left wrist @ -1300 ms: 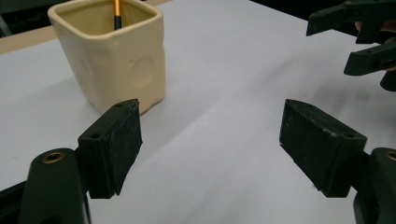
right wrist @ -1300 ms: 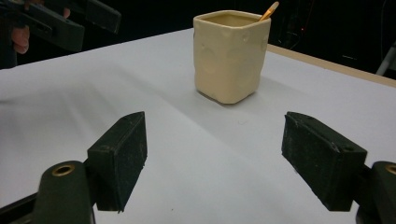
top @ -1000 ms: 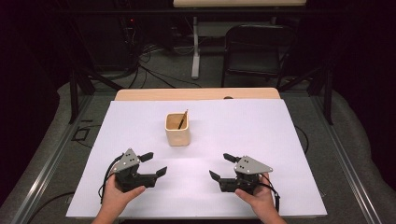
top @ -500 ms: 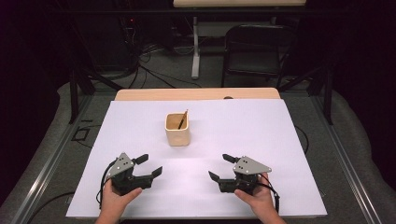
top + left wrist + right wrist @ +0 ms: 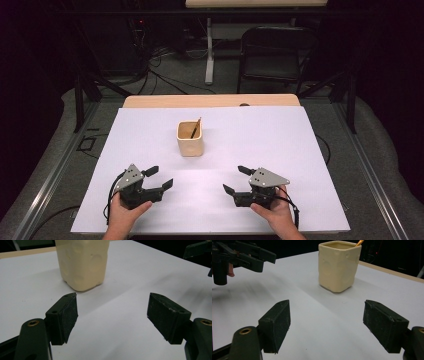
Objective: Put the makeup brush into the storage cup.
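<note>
Cream square cup (image 5: 190,139) upright on the white sheet (image 5: 300,150) of the desk, a little left of centre in the high view, with a thin brown stick (image 5: 195,128) leaning inside toward its upper right corner. Same spot as half a second and a second ago. Seen again at upper centre-left of the left gripper view (image 5: 81,263), top cut by the frame edge, and at upper centre-right of the right gripper view (image 5: 339,266), stick tip (image 5: 359,242) peeking over the rim.

Left claw (image 5: 159,177) at lower left of the high view, held in a hand (image 5: 125,215), spread wide with nothing between the black pads (image 5: 67,315); bare white sheet in the gap. Well apart from the cup, below and left of it. Shifted slightly leftward and tilted compared with a second ago, grey plate now more upturned.

Right claw (image 5: 237,179) at lower right of centre, gripped by the other hand (image 5: 272,215), likewise wide open and empty, pads (image 5: 277,322) apart over bare sheet. Placed much as in the earlier frames. Left claw also at upper left of the right gripper view (image 5: 258,258).

Tan desk edge (image 5: 210,101) beyond the sheet; a dark folding chair (image 5: 272,55) at upper right of centre.
</note>
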A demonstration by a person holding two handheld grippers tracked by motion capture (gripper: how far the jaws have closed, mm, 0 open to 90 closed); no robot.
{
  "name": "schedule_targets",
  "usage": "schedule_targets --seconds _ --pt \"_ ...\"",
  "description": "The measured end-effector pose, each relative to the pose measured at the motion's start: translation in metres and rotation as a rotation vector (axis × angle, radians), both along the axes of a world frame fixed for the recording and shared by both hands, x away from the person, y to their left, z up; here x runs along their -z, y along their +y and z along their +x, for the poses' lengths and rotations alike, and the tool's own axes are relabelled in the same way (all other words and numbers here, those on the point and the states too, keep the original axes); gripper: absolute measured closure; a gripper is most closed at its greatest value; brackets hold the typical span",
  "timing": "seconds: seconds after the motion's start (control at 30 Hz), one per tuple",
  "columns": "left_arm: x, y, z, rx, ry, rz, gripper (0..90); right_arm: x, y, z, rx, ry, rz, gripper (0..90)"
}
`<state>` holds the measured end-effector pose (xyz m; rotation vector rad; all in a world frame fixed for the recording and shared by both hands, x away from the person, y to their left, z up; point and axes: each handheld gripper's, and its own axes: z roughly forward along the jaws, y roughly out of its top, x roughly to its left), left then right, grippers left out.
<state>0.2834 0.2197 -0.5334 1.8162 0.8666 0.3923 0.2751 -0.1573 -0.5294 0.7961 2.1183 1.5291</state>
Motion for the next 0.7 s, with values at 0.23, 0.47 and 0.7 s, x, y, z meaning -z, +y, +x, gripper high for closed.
schedule_targets --seconds 0.23,0.47,0.7 --pt "0.0031 -0.0015 0.0002 -0.002 0.004 0.024 24.8 0.0008 0.0006 0.0001 0.002 0.002 -0.002 21.6" --pt "0.0041 -0.0027 0.001 0.002 0.004 0.025 24.7 0.001 0.0003 0.0001 0.0 0.001 -0.012 21.5" --pt "0.0042 -0.0025 0.0016 -0.005 0.007 0.025 24.7 0.0011 -0.0004 0.0007 0.004 0.003 -0.011 21.3"
